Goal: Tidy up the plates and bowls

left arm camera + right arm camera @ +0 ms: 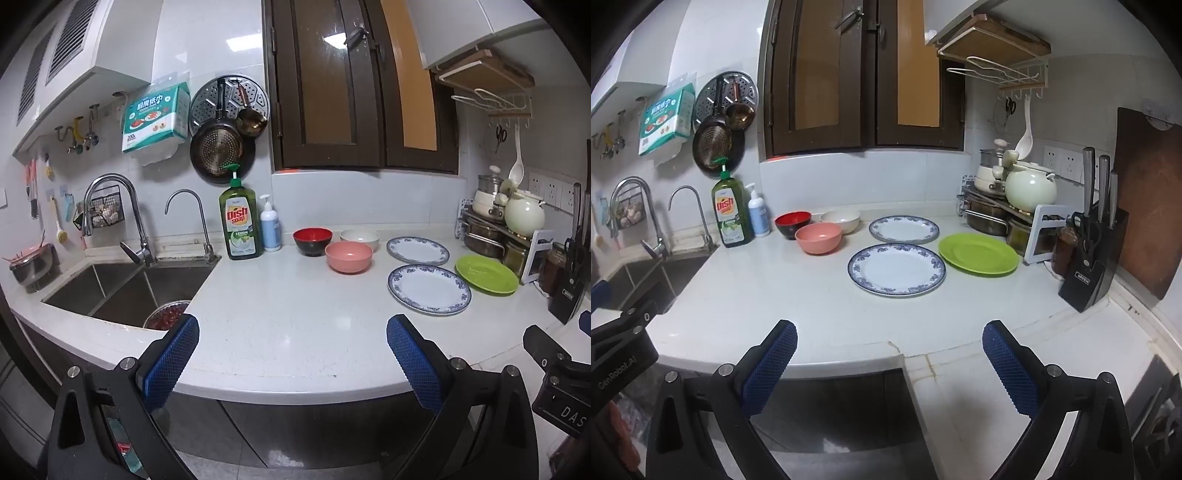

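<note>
Over the counter edge: left gripper (291, 334) and right gripper (889, 339), both spread wide, nothing between the blue pads, tilted slightly down.
Open room: bare white countertop (288, 295) between grippers and dishes.
Bowls: red bowl (312, 241), white bowl (359, 239) and pink bowl (348, 257) clustered beside the dish soap bottle (240, 221).
Plates: two blue-rimmed plates (897, 269), (904, 229); green plate (979, 254) to their right.
Left view only: sink (122, 288).
Right view only: knife block (1093, 258), wooden board (1148, 199).
</note>
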A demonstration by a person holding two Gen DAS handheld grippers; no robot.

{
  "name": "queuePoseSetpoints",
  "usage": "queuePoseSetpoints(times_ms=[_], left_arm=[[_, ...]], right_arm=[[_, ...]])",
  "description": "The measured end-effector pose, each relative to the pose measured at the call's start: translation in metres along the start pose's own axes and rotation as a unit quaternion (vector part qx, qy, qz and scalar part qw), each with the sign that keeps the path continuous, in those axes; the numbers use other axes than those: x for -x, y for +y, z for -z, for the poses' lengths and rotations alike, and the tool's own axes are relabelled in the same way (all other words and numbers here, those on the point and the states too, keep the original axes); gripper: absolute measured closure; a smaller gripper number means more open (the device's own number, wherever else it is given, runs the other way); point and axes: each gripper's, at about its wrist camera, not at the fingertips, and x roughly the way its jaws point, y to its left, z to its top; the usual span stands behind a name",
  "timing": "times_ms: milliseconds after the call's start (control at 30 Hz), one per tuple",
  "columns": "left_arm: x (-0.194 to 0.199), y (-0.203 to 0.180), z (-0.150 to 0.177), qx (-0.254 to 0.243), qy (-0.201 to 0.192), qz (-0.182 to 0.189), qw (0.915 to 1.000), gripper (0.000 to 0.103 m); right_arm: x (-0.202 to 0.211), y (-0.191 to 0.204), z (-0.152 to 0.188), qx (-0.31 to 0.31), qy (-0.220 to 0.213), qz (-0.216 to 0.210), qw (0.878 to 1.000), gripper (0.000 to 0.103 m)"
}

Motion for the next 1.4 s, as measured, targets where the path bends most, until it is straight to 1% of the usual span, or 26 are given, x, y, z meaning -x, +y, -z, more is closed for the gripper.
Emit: queuePoseSetpoints(times_ms=[67, 100, 167, 233, 267, 333, 367, 400, 533, 900, 1400], left_arm=[[0.001, -0.001, -0.001, -0.003, 0.001, 0.000, 1.0000, 0.000], [0.004, 0.000, -0.008, -0.002, 0.002, 0.003, 1.0000, 0.000], [0.005, -0.001, -0.011, -0.003, 0.005, 0.003, 1.0000, 0.000], [0.009, 0.002, -0.018, 0.001, 0.003, 0.000, 1.0000, 0.000], [0.008, 0.001, -0.014, 0.001, 0.002, 0.000, 1.0000, 0.000], [0.009, 0.000, -0.017, 0.000, 0.004, 0.002, 1.0000, 0.000], [0.010, 0.005, -0.010, 0.003, -0.002, 0.003, 1.0000, 0.000], [0.011, 0.006, -0.011, 0.004, -0.002, 0.004, 1.0000, 0.000], [0.015, 0.005, -0.013, 0.003, -0.004, 0.004, 1.0000, 0.000], [0.015, 0.006, -0.021, 0.001, -0.007, 0.008, 0.9999, 0.000], [0.012, 0.007, -0.021, 0.001, -0.004, 0.013, 0.9999, 0.000]], right_arm=[[0.001, -0.005, -0.004, -0.001, 0.002, -0.001, 1.000, 0.001], [0.001, -0.009, -0.008, -0.001, 0.004, -0.003, 1.000, 0.001], [0.001, -0.003, -0.006, 0.003, -0.004, 0.007, 1.000, 0.001], [0.005, 0.000, -0.005, 0.008, -0.007, 0.009, 1.000, 0.001], [0.005, 0.003, -0.007, 0.010, -0.005, 0.011, 1.000, 0.001], [0.007, 0.004, -0.005, 0.010, -0.007, 0.010, 1.000, 0.001], [0.009, 0.004, -0.007, 0.009, -0.006, 0.007, 1.000, 0.001], [0.011, 0.000, -0.014, 0.007, -0.001, 0.003, 1.000, 0.001], [0.013, -0.002, -0.017, 0.007, -0.001, 0.001, 1.000, 0.001], [0.017, -0.004, -0.022, 0.006, -0.008, 0.004, 1.000, 0.001], [0.020, 0.000, -0.026, 0.006, -0.012, 0.006, 1.000, 0.001]])
